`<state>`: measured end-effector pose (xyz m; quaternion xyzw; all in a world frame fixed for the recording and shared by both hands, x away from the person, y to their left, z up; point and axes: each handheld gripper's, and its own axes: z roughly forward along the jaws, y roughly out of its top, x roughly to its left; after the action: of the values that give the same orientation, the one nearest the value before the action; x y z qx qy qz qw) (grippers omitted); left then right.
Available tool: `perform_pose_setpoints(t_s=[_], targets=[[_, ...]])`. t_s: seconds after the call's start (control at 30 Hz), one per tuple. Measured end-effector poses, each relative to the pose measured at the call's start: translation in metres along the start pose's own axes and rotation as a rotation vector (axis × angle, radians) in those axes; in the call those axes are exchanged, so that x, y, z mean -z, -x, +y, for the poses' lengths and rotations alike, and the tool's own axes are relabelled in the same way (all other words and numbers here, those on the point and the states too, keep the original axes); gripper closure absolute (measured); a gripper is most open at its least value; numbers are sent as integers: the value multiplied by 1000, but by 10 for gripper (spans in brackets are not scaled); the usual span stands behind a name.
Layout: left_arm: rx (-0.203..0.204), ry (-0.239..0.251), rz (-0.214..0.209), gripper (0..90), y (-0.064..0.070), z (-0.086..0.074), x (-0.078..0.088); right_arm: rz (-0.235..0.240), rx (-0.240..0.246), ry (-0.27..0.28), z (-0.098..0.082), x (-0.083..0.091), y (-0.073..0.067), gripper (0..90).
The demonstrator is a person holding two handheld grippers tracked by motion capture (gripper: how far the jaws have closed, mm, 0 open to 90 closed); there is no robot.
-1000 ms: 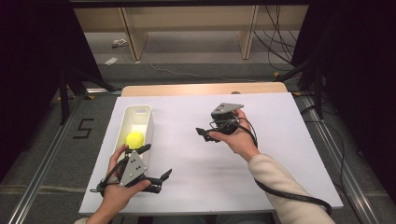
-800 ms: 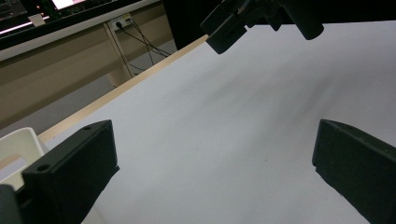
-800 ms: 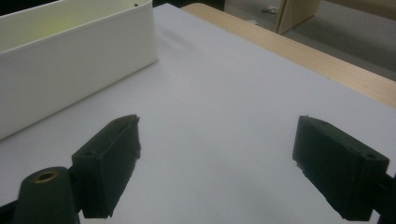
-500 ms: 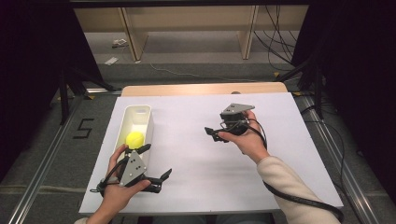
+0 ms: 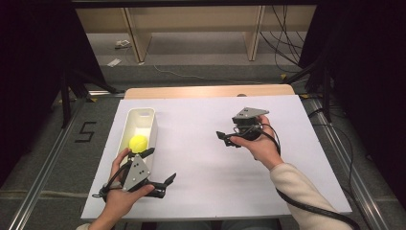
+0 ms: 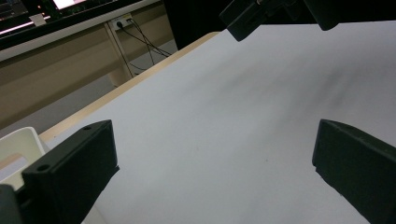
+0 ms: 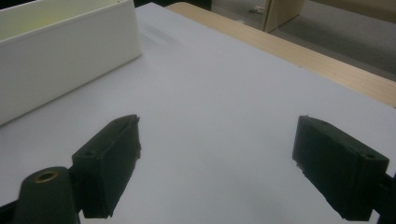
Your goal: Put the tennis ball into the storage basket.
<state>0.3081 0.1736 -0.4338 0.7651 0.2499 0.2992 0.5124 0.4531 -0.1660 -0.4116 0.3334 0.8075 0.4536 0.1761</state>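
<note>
A yellow ball (image 5: 138, 143) lies inside a long white bin (image 5: 142, 111) on the left of the white table sheet (image 5: 201, 115). My left gripper (image 5: 160, 165) rests near the front edge just below the bin, open, with nothing between its jaws. In the left gripper view the left gripper (image 6: 210, 163) faces bare sheet, with the bin's corner (image 6: 18, 144) at the left. My right gripper (image 5: 226, 139) is held over the middle right of the sheet, pointing left, open. In the right gripper view the right gripper (image 7: 215, 163) is empty, and the bin's wall (image 7: 60, 51) stands ahead at the left.
The sheet covers a wooden table whose bare edge (image 5: 206, 91) shows at the back. Shelving legs (image 5: 136, 38) and cables (image 5: 287, 48) stand on the floor beyond. Black cable (image 5: 306, 206) trails from the right gripper along the forearm. The right gripper's body (image 6: 261, 14) shows at the top of the left gripper view.
My right gripper has drifted to the right across the sheet, still open. The left gripper, the ball and the bin have stayed put.
</note>
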Motion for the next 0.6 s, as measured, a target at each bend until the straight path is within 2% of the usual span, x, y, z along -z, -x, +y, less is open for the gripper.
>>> perform_pose_setpoints(t_s=[0.6], targets=[[0, -1, 0, 0, 0, 0, 0, -27, -16, 2, -11, 17, 10, 160]])
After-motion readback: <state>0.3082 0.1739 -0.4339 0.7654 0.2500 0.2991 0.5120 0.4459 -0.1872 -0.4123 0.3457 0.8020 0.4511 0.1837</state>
